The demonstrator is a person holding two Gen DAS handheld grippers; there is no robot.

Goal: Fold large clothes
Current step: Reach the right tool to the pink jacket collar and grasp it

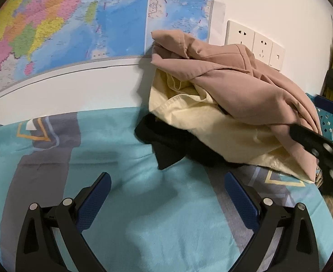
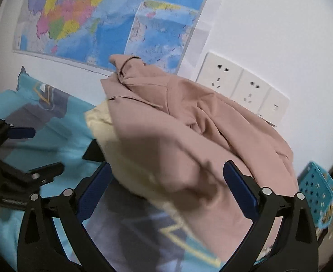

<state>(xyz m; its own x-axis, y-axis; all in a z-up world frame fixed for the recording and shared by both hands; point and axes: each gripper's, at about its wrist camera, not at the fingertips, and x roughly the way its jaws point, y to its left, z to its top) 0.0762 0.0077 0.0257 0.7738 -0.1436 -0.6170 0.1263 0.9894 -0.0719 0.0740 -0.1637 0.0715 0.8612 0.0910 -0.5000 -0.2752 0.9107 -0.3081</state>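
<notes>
On my far left, well to the left of the clothes pile, the bed cover lies bare, teal with grey bands and yellow lines, and above it a coloured map hangs on the white wall. My left claw hovers over that cover, to the left of and in front of the pile, with its blue-padded fingers spread wide and nothing between them. The pile itself sits on the bed against the wall, under the map's right-hand edge: a black garment at the bottom, poking out toward my left claw, a pale yellow garment on top of it, and a dusty pink garment heaped over both, all crumpled and unfolded. My right claw is at the near side of the pile, its fingers wide apart with the pink cloth bulging between them; the view is blurred and I cannot tell whether a pad touches the cloth. Behind the pile on the wall is a row of white sockets, and to the right of the pile stands a teal perforated basket.
</notes>
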